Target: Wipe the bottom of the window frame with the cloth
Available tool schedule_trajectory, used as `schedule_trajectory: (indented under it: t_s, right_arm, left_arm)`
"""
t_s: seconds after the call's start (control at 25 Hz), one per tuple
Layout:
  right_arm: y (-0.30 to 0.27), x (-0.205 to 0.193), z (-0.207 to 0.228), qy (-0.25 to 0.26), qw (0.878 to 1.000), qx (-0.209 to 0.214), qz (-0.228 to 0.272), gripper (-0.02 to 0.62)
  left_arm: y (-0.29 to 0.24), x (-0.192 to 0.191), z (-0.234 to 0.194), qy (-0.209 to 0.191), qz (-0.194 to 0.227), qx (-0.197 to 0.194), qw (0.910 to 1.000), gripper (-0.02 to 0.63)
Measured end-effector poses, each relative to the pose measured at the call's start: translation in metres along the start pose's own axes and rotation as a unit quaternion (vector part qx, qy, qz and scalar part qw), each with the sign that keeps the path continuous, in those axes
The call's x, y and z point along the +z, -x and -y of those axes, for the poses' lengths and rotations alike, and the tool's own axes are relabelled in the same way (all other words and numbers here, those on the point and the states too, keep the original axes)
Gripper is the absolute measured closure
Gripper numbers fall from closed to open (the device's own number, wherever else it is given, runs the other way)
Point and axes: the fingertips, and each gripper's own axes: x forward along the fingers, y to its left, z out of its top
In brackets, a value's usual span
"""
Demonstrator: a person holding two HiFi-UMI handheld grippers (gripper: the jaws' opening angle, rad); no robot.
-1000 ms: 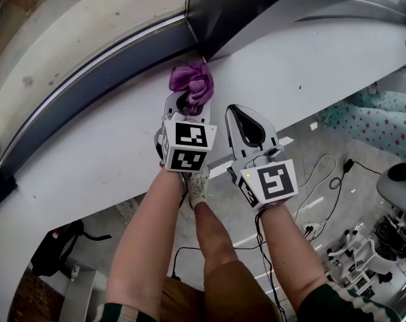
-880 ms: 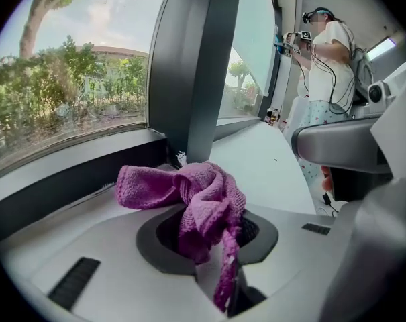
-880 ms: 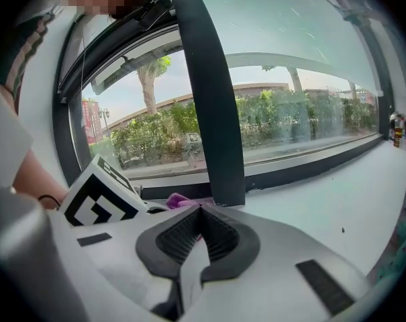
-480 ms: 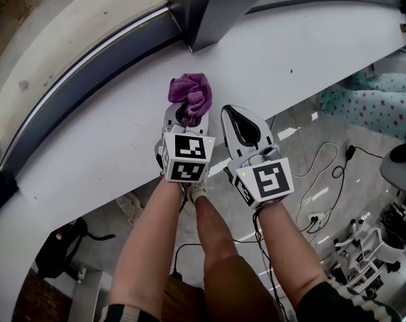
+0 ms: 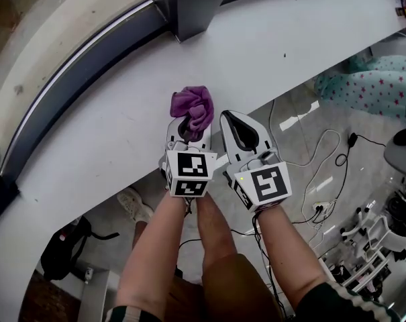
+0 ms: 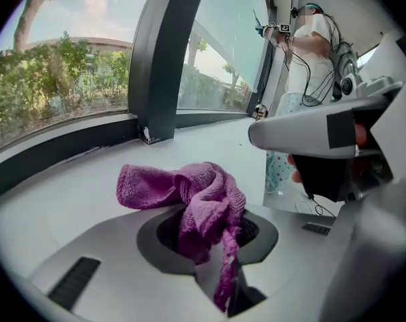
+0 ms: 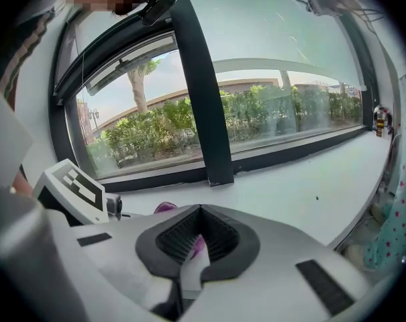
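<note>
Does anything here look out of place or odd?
Only slightly: the cloth is bunched in the left gripper, over the sill, apart from the dark frame. Nothing spilled or damaged.

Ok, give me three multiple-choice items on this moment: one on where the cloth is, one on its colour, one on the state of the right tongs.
1. Where is the cloth?
A) on the floor
B) clamped in the left tongs
C) draped over a chair

2. What colour is it?
A) purple
B) yellow
C) white

3. How do the right tongs stand?
A) wide apart
B) shut on a cable
C) shut with nothing between them

Key:
1 B, since the left gripper view shows the cloth pinched between the jaws, over the white sill.
2 A, since it is purple in every view.
3 C, since the right gripper view shows the jaws meeting, with the cloth only glimpsed behind them.
</note>
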Motion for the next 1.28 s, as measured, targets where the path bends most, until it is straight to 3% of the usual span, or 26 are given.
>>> schedule_trajectory:
  t_s: [0.44, 0.68, 1.28]
  right_arm:
    - [0.021, -0.013, 0.006, -0.018, 1.0, -0.004, -0.005, 0.581]
    - [0.025, -0.02, 0.002, -0.014, 1.0, 0.003, -0.01, 0.581]
    - [0.026, -0.029, -0.028, 0.008, 0.999, 0.015, -0.031, 0.581]
  left_arm:
    - [0.014, -0.014, 0.031, 0.009, -0.01, -0.002, 0.9999, 0.503]
    - [0.025, -0.03, 0.048, 0.036, -0.007, -0.005, 0.9993, 0.503]
    - [0.045, -0.044, 0.029, 0.041, 0.009, 0.0, 0.9991, 0.505]
